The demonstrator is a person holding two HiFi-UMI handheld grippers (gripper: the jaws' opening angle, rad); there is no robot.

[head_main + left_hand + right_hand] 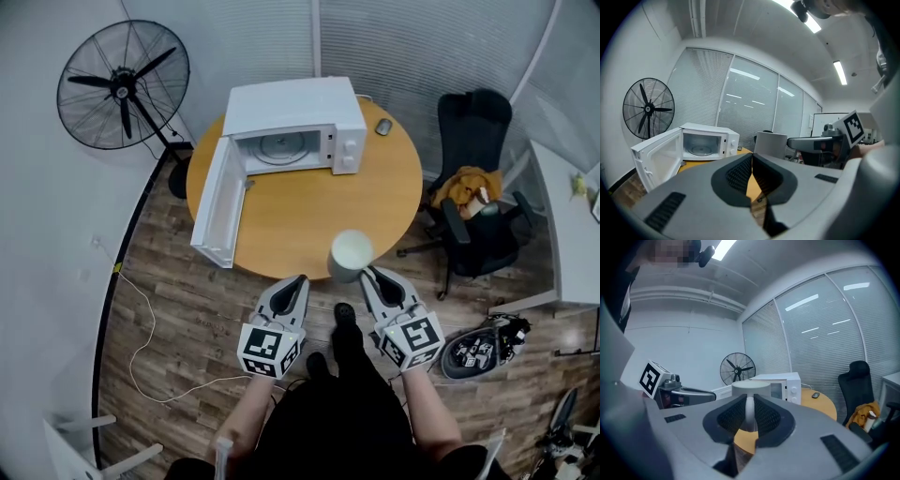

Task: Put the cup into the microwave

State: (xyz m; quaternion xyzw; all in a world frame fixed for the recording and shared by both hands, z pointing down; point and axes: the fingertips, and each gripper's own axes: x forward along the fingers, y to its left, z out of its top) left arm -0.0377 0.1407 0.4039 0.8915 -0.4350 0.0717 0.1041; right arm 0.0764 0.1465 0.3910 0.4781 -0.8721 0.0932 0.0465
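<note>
A white cup (351, 253) hangs just above the near edge of the round wooden table (309, 211). My right gripper (367, 272) is shut on its handle; in the right gripper view the cup (751, 387) stands upright between the pads. The white microwave (295, 122) sits at the table's far side, its door (217, 202) swung wide open to the left and its turntable visible inside. My left gripper (302, 278) is shut and holds nothing, level with the right one, a little left of the cup (770, 144).
A standing fan (122, 84) is at the far left. A black office chair (478, 187) with an orange cloth is at the table's right. A computer mouse (383, 127) lies beside the microwave. A white cable (141, 319) runs over the floor, and a bag (483, 349) lies at right.
</note>
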